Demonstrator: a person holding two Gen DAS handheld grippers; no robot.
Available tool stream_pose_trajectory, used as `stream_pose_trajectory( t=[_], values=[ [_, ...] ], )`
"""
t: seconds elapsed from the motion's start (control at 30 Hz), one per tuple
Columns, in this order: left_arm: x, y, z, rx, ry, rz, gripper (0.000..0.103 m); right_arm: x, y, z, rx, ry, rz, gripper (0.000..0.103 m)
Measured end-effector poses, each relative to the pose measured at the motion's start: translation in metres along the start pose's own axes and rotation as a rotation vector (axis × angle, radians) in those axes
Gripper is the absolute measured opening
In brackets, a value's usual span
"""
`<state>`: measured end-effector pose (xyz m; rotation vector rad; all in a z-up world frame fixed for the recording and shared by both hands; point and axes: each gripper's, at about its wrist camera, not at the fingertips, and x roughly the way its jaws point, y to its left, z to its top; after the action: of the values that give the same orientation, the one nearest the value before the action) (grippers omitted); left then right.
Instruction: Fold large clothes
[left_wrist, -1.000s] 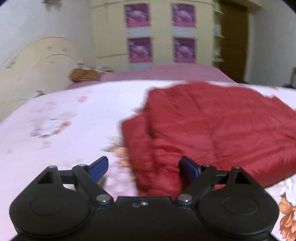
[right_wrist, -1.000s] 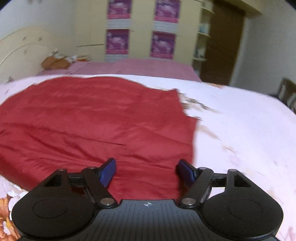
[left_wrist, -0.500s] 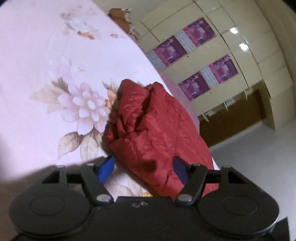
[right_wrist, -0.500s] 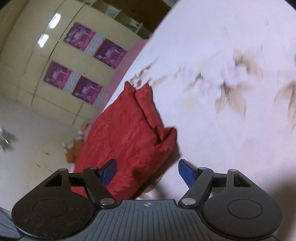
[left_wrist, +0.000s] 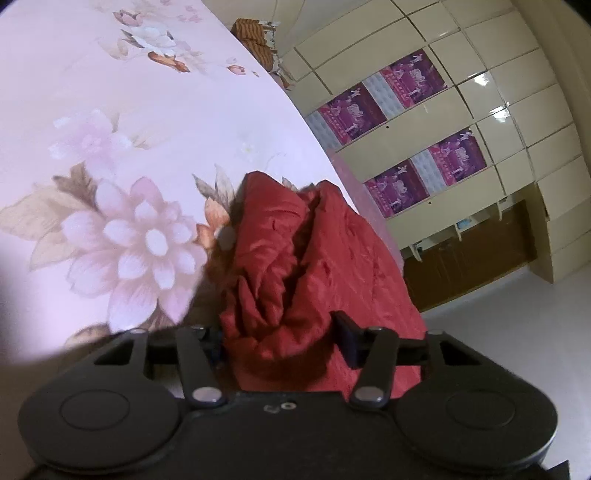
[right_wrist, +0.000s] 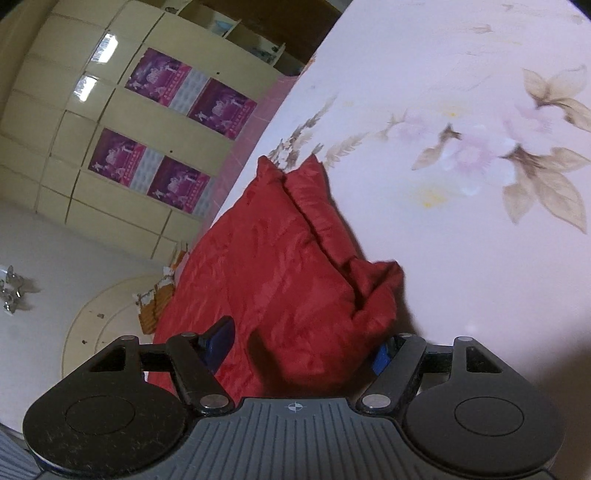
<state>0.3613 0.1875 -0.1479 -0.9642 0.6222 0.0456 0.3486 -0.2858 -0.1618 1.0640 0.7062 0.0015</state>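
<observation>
A large red padded garment lies on a pink floral bedsheet. In the left wrist view my left gripper is rolled sideways, its jaws wide apart, with the garment's bunched left edge between the fingers. In the right wrist view the same garment fills the middle. My right gripper is also rolled sideways and open, its blue-padded fingers either side of the bunched right edge. Neither pair of fingers is pressed onto the cloth.
The floral bedsheet spreads out beyond the garment on both sides. A cream wardrobe with purple posters stands behind the bed. A brown basket sits near the headboard.
Both grippers rolled from level to sideways and dropped close to the bed. Each moved in on an end of the garment, so its bunched edge now sits between the open fingers.
</observation>
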Motion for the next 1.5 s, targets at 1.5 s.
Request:
stream_pose_trajectory(
  t=[1.5],
  values=[
    [-0.184,0.002,-0.135,0.179,0.021,0.061,0.021,-0.200,-0.048,-0.055,-0.213,0.090,-0.047,0.017]
  ],
)
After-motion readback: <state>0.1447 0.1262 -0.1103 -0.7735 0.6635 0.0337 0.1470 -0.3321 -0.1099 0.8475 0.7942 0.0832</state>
